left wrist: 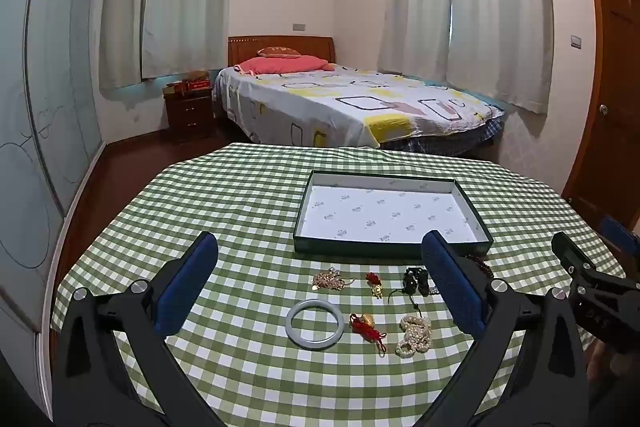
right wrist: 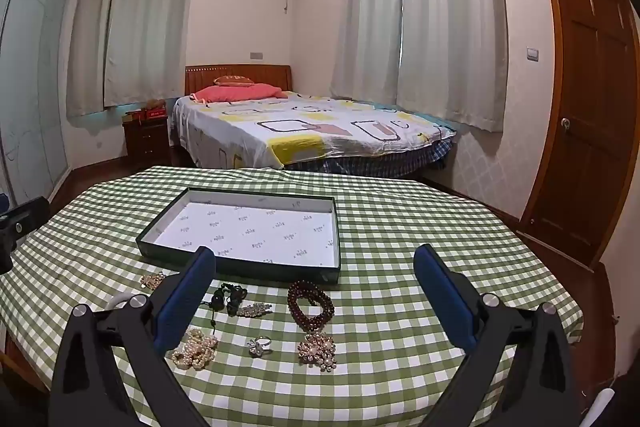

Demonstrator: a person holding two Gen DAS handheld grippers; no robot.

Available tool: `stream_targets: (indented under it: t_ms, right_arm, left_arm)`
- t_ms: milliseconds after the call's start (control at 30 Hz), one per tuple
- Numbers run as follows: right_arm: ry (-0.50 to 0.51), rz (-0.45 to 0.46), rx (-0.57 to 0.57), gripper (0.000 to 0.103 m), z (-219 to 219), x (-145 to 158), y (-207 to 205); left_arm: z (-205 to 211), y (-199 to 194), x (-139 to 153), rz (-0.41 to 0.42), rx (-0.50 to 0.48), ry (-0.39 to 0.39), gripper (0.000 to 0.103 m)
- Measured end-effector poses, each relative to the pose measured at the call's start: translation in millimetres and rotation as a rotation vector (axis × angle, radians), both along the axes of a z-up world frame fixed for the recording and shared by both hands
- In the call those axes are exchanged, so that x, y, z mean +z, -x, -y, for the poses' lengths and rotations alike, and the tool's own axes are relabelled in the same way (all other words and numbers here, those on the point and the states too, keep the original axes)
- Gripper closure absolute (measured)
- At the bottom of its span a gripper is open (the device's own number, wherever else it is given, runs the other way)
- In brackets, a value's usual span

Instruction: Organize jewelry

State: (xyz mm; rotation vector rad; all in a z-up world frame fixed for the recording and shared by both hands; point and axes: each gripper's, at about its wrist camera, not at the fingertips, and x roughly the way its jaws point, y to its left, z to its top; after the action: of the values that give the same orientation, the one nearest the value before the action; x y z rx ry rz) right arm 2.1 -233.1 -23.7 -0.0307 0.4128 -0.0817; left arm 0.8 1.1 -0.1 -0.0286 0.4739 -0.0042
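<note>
left gripper (left wrist: 320, 291) spread, empty | bangle (left wrist: 315, 323) at 6 o'clock, nearest | tray (left wrist: 394, 253) at 12 | right gripper (right wrist: 316, 303) spread, empty

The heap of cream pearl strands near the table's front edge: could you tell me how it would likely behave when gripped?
The heap of cream pearl strands lies loosely bunched, so it is probably floppy and would dangle. Its round, glossy beads may slip between pads.

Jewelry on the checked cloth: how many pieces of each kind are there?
Pale bangle: 1
Dark bead bracelet: 1
Pearl strand: 1
Gold chain bundle: 1
Red-cord charms: 2
Black cord piece: 1
Sparkly clip: 1
Ring: 1
Brooch: 1
Total: 10
</note>
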Motion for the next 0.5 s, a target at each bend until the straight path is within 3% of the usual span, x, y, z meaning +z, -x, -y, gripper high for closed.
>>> stream_targets:
  t_ms: [500]
  right_arm:
    - [-0.005, 0.022, 0.012, 0.006, -4, 20, 6]
  left_arm:
    - [2, 9, 8, 0.005, 0.006, -0.008, 0.004]
